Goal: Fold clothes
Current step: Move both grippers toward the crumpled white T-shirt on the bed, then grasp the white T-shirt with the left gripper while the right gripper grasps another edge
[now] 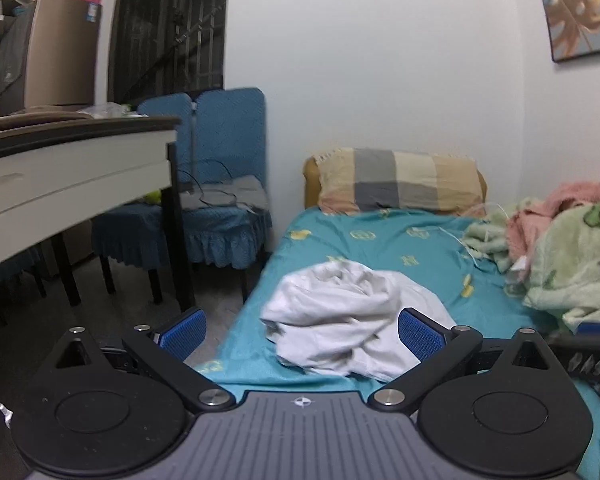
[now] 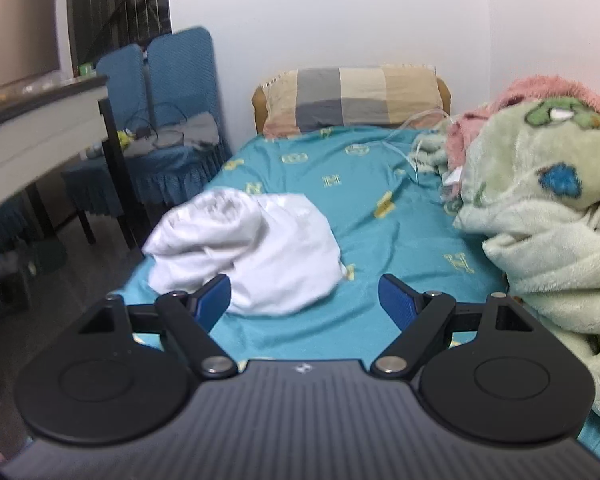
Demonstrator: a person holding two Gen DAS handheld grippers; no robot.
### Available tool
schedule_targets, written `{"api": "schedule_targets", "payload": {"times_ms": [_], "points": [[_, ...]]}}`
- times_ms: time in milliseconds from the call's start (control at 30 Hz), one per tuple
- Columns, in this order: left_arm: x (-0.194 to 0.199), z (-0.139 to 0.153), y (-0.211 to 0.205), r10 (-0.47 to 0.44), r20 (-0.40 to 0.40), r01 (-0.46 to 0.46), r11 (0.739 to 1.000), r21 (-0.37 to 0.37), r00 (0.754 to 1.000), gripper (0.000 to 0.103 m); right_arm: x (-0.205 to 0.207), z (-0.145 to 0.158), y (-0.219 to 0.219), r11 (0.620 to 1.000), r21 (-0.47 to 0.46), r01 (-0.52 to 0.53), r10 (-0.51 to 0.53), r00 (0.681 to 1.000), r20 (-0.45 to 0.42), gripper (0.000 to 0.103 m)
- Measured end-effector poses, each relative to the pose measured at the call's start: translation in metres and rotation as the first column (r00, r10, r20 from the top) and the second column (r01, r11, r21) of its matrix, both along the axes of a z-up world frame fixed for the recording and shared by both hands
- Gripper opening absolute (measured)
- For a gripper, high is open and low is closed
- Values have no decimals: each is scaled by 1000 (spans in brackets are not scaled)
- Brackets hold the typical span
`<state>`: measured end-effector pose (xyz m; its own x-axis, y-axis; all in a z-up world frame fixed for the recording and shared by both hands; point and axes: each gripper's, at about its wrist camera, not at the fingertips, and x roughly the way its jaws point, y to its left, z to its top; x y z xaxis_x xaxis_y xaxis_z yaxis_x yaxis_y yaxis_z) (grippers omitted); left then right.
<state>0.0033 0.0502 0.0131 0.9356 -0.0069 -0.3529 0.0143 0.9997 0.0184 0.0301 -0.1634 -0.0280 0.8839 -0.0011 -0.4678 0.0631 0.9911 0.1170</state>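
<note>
white cotton shirt (image 1: 352,316) sits in a crumpled heap on the teal sheet (image 1: 380,240), near the bed's left edge, well short of the pillow (image 1: 396,186). no fold made yet; step in hand looks like the approach before the first grab.

left gripper (image 1: 302,334) is spread wide, empty, lined up on the heap from the near side. right gripper (image 2: 305,300) is also spread wide and empty, aimed at bare sheet just right of the shirt (image 2: 252,248).

next move probably calls for finding a hem or shoulder seam, pinching it with each gripper, then lifting and spreading the cloth flat.

hard to tell: collar, sleeves and hem are all buried in the bunch. the shirt's near edge is hidden behind the gripper bodies. the blanket pile (image 2: 540,200) on the right is cut off. the right wrist view is motion-blurred on the shirt.
</note>
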Motion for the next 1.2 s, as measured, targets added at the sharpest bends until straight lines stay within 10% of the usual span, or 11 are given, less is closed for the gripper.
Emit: {"api": "schedule_targets", "payload": {"times_ms": [467, 767, 1200], "points": [[-6, -2, 49, 52, -26, -54, 994, -98, 998, 103, 37, 94, 8, 982, 181, 63, -76, 995, 67, 83], [29, -25, -3, -41, -31, 42, 999, 19, 999, 99, 38, 26, -22, 979, 199, 34, -29, 999, -27, 82], [204, -94, -125, -262, -159, 286, 946, 154, 952, 73, 61, -28, -81, 981, 170, 90, -94, 995, 18, 82]]}}
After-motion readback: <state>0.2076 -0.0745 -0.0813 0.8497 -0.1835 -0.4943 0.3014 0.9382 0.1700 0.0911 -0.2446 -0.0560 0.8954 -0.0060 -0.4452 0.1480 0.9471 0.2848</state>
